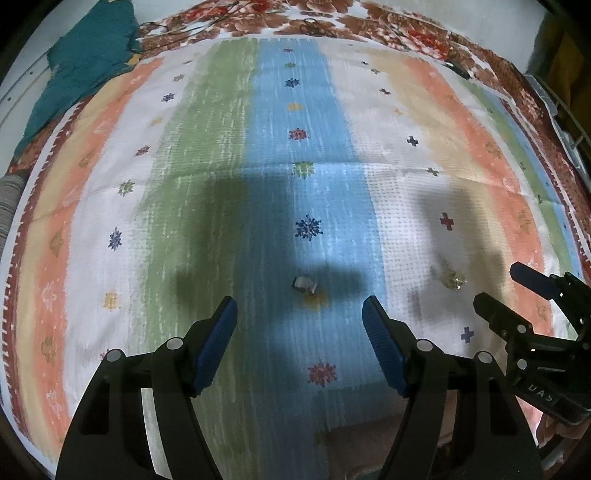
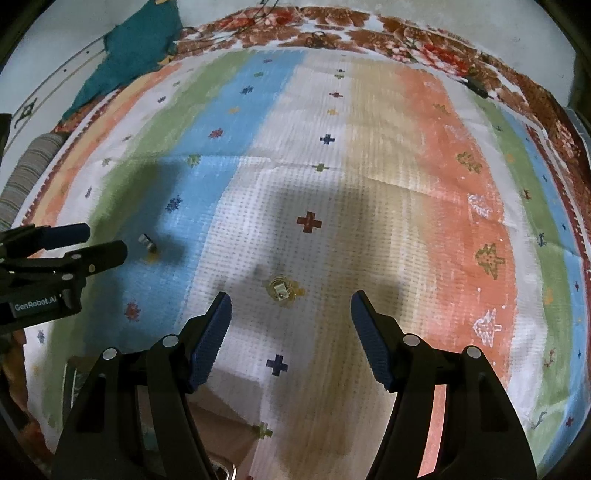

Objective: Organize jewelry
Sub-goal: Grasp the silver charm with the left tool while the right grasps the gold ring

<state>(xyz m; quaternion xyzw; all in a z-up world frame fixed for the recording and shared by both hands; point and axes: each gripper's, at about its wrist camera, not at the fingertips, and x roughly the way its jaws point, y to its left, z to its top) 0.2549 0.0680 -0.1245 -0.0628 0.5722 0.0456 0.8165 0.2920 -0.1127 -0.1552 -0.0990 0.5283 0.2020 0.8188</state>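
Surface: a striped cloth (image 1: 207, 155) with small printed motifs was spread flat over what seemed to be a bed, so no tabletop as such was shown; a flowered sheet (image 1: 332, 22) and a teal cloth (image 1: 85, 62) lay past its far edge.

Silver piece: a small pale metal item (image 1: 304, 285), perhaps an earring or clip, was seen on the blue stripe of the striped cloth, just beyond the fingertips of the left tool and between their lines.

Gold piece: a small round gilt item (image 2: 281, 290) with a pale centre was seen on the white stripe of the striped cloth, to the right of the silver piece and well apart from it, just beyond the right tool.

Left tool: the left tool (image 1: 300, 314) was held released, its blue pads spread wide, with nothing between them.

Right tool: the right tool (image 2: 291, 310) was likewise spread wide and empty, aimed at the gold piece.

Handling: both pieces were judged very light, rigid and thin, likely to slide or tip on the weave; any thin wire or stone setting could be bent by a hard squeeze.

Where to grip: each piece was best taken across its widest solid part, low against the striped cloth, with the pads closed gently from both sides.

Risk: a pinch of the fabric together with the piece was thought likely, since the cloth was soft and loose.

Unclear: the exact kind of jewelry could not be told, and no box or tray for it was in view.
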